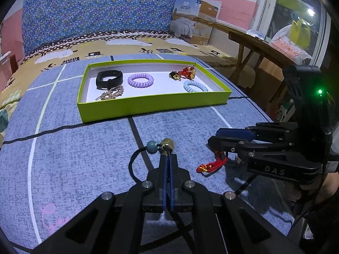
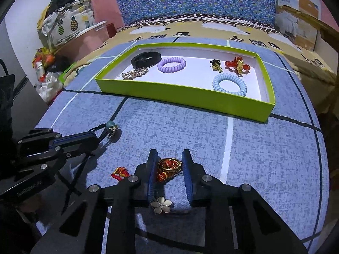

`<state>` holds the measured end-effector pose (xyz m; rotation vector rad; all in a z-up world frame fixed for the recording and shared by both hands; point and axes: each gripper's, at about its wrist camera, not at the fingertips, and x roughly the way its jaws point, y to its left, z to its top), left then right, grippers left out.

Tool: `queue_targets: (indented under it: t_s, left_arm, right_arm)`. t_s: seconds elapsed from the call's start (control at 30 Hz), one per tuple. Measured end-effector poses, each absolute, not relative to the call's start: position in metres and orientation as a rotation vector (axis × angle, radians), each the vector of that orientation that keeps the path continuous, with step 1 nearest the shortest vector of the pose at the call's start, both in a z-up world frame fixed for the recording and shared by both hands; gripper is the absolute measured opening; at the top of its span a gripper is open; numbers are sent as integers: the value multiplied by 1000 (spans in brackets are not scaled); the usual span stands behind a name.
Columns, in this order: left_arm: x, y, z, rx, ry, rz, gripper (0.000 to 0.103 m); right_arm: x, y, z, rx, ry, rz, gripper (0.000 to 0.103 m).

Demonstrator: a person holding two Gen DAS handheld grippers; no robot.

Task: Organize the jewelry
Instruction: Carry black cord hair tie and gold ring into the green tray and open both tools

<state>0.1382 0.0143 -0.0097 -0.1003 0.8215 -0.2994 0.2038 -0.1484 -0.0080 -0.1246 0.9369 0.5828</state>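
The left gripper has its jaws clamped tight on a black hair tie, while the right gripper stands partly open around a red-and-gold charm resting between its jaws.

The tray lies behind both grippers, holding the watch band left of two coil ties.

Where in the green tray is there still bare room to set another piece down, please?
In the green tray, the white floor is bare in the middle, between the purple coil tie and the blue coil tie, along the front wall. The left end and right end are crowded.
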Motion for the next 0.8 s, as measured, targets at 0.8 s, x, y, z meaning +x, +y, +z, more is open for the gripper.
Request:
queue_targets:
  t_s: [0.8]
  left_arm:
    - [137,18,18,-90,738,-303,1]
  right_arm:
    - [189,-158,31,-84,786,594,24]
